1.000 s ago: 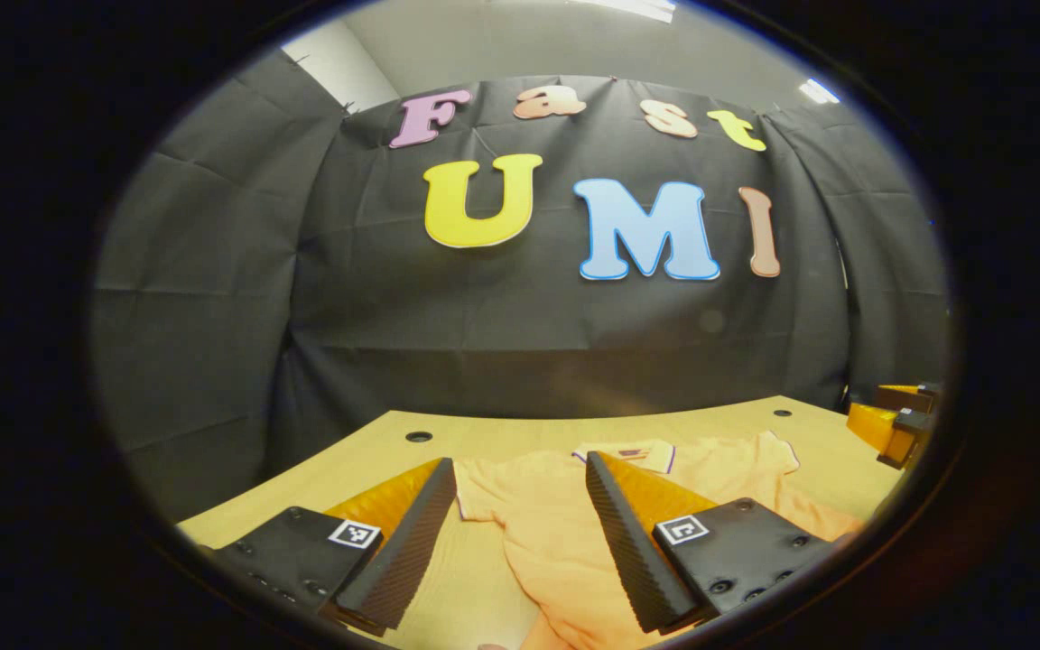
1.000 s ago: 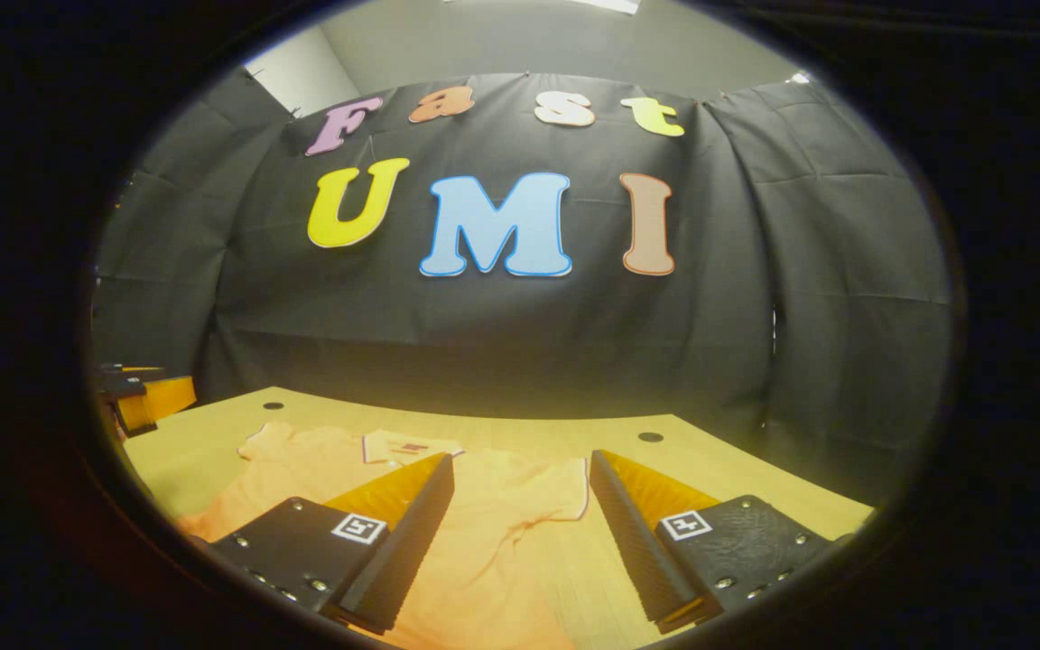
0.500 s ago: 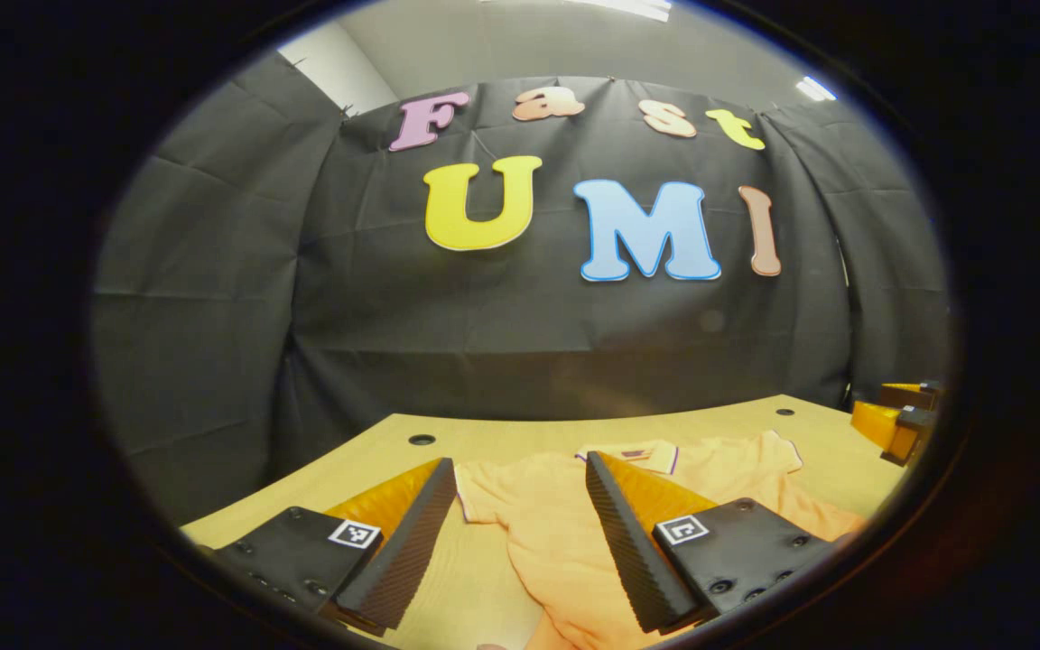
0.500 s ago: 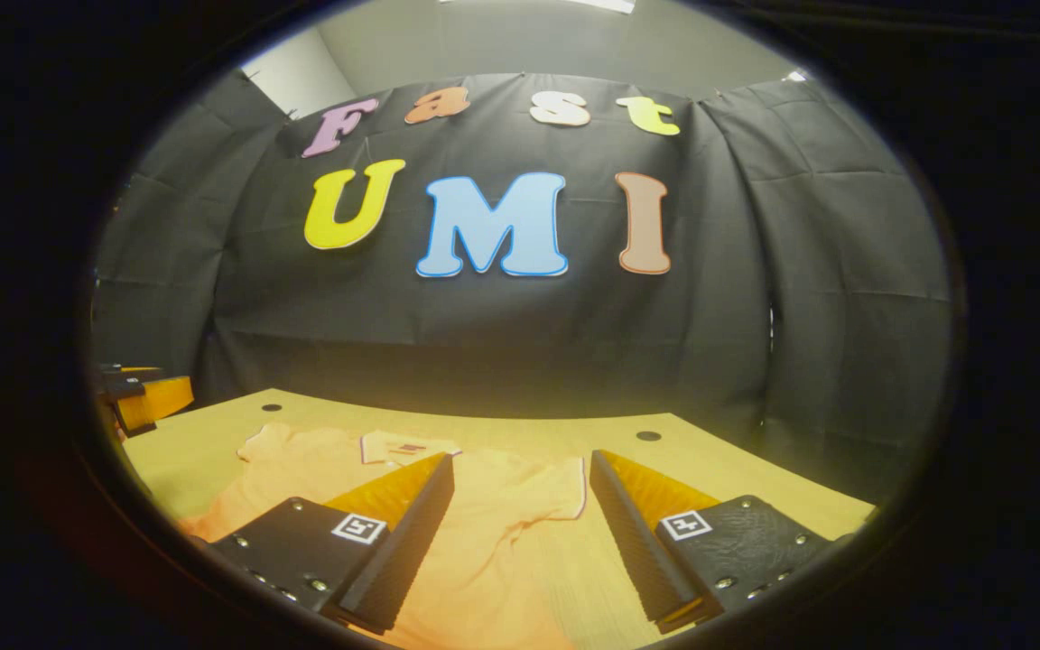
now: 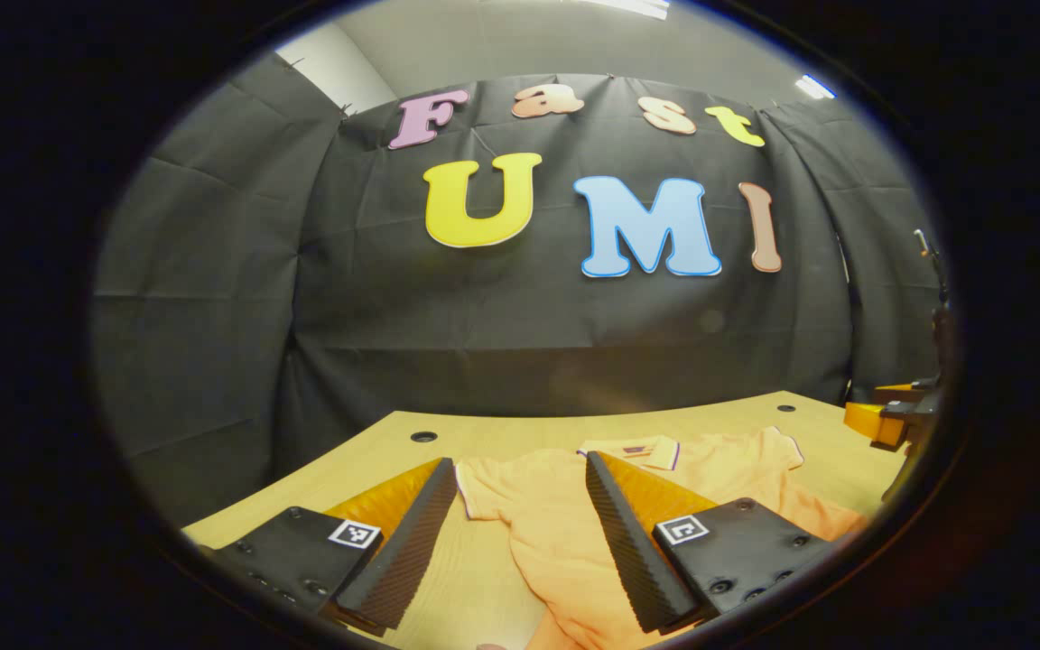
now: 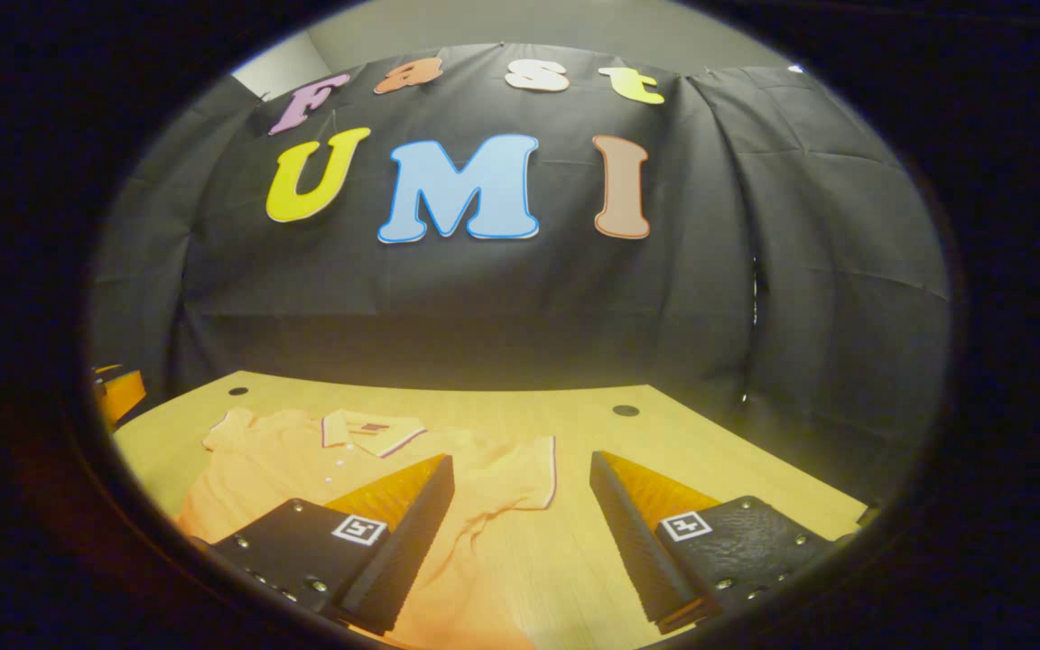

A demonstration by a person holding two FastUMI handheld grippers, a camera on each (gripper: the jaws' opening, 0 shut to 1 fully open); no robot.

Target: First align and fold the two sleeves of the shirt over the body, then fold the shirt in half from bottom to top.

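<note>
shirt flat on table, collar label unreadable

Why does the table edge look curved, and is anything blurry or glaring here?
Left gripper view: fisheye bends the table; the orange polo shirt stays sharp, with faint haze on the wall. Right gripper view: same bend, and the tabletop glows warm yellow.

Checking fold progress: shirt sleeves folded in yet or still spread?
Spread. Both sleeves of the shirt stick out sideways on the table, none laid over the body.
</note>
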